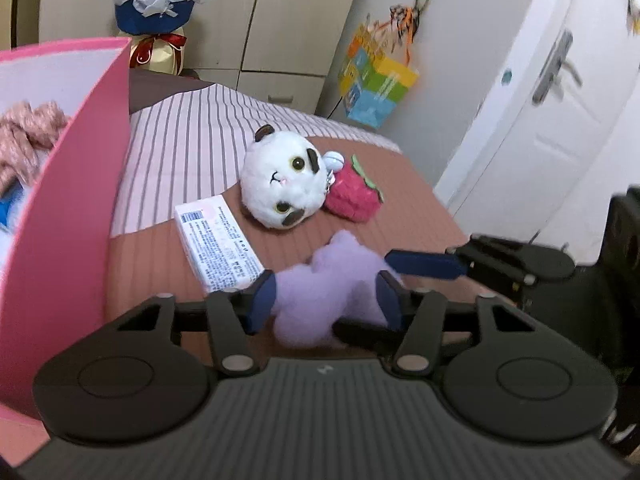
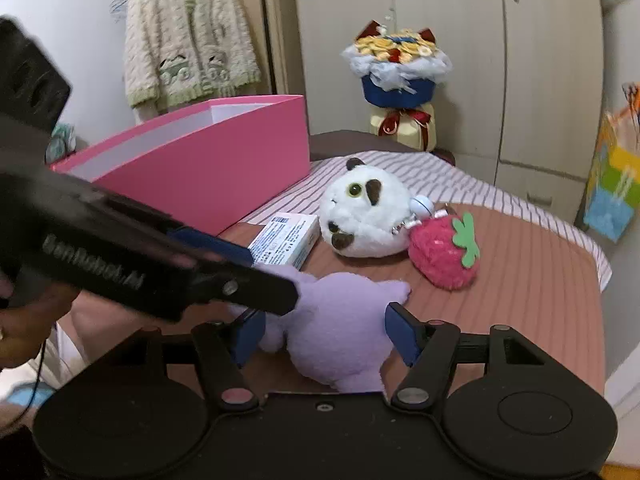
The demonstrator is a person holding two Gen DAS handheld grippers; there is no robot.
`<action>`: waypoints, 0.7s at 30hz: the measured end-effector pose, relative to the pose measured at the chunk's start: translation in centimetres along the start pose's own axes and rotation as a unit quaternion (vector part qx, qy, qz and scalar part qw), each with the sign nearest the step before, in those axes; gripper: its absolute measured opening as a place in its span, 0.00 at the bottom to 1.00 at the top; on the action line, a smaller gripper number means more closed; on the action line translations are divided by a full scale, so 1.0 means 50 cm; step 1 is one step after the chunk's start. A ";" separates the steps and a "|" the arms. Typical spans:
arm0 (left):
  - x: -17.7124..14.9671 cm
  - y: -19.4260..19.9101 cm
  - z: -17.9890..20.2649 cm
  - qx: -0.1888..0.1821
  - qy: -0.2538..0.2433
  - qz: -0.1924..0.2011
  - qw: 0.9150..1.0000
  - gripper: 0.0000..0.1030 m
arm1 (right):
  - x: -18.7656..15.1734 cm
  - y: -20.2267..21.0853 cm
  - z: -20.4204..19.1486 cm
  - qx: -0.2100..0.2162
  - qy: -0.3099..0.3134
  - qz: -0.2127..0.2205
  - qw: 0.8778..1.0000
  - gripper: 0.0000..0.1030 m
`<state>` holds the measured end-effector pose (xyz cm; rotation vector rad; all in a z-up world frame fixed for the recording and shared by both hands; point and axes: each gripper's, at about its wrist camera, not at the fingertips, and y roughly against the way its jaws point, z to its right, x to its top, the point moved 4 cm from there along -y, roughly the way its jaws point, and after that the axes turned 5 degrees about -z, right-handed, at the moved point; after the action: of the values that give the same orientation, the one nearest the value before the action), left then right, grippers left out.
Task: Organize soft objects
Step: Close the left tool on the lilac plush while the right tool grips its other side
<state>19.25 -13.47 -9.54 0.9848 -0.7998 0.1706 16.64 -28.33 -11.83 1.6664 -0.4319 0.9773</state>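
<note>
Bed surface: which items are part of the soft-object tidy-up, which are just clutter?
Job:
purple plush
white round plush
strawberry plush
pink box

Lying about:
white carton
bouquet
cardigan
gift bag

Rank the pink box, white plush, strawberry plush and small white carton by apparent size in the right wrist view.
1. pink box
2. white plush
3. strawberry plush and small white carton: similar, too close to rank; the carton is partly hidden.
</note>
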 end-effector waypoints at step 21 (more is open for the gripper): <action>-0.031 -0.018 -0.003 0.023 0.040 0.005 0.999 0.59 | -0.018 -0.026 -0.001 -0.008 -0.006 -0.022 1.000 0.82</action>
<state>18.67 -13.53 -11.26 1.0115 -0.7307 0.2352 17.00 -28.06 -13.34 1.6609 -0.4097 0.9299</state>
